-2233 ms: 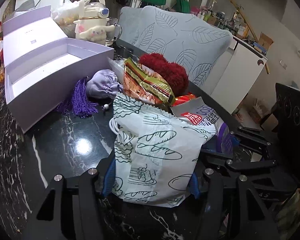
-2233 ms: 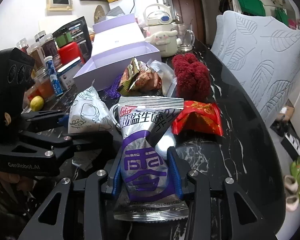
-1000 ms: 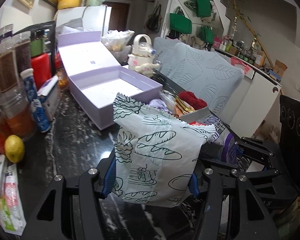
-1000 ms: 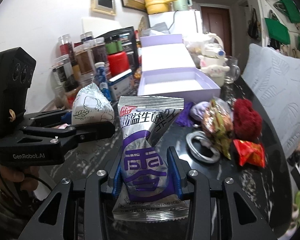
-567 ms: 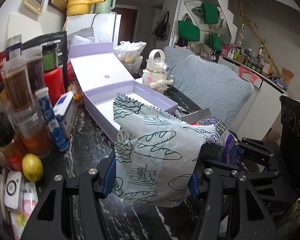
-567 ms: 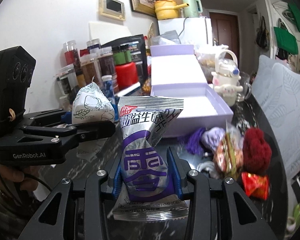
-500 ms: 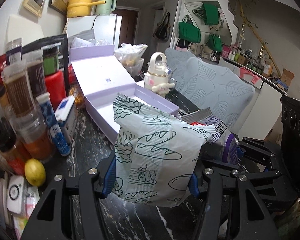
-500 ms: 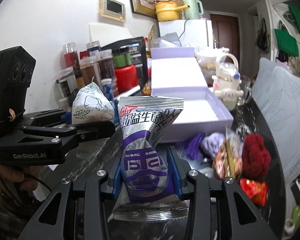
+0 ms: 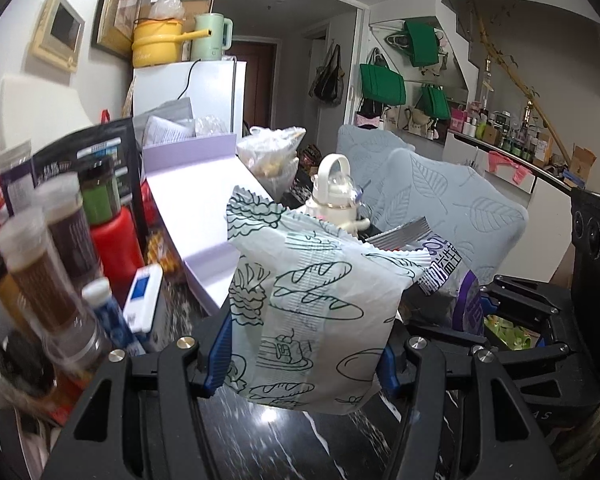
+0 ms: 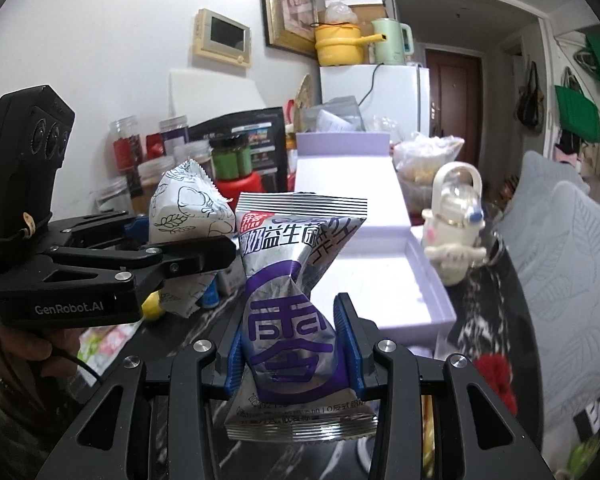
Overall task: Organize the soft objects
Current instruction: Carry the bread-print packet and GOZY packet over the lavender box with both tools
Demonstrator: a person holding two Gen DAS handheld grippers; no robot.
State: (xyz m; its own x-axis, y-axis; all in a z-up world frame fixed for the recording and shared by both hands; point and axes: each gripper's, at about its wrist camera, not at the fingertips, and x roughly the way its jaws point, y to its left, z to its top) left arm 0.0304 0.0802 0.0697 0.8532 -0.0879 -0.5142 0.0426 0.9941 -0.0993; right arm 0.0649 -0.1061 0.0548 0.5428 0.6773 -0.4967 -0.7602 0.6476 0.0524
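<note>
My left gripper is shut on a white bread-print snack bag and holds it in the air above the black marble counter. The bag also shows in the right wrist view. My right gripper is shut on a silver and purple snack bag, held up beside the left one; it also shows in the left wrist view. An open lilac box lies ahead on the counter. A red fluffy thing lies low on the right.
Jars and bottles crowd the left side, with a red canister. A white character kettle stands right of the box. A leaf-print cushion lines the right. A white fridge stands behind.
Both grippers have risen and tilted up with their bags still held. The counter's loose items have dropped out of the left wrist view, and the jars and the wall now fill more of both.
</note>
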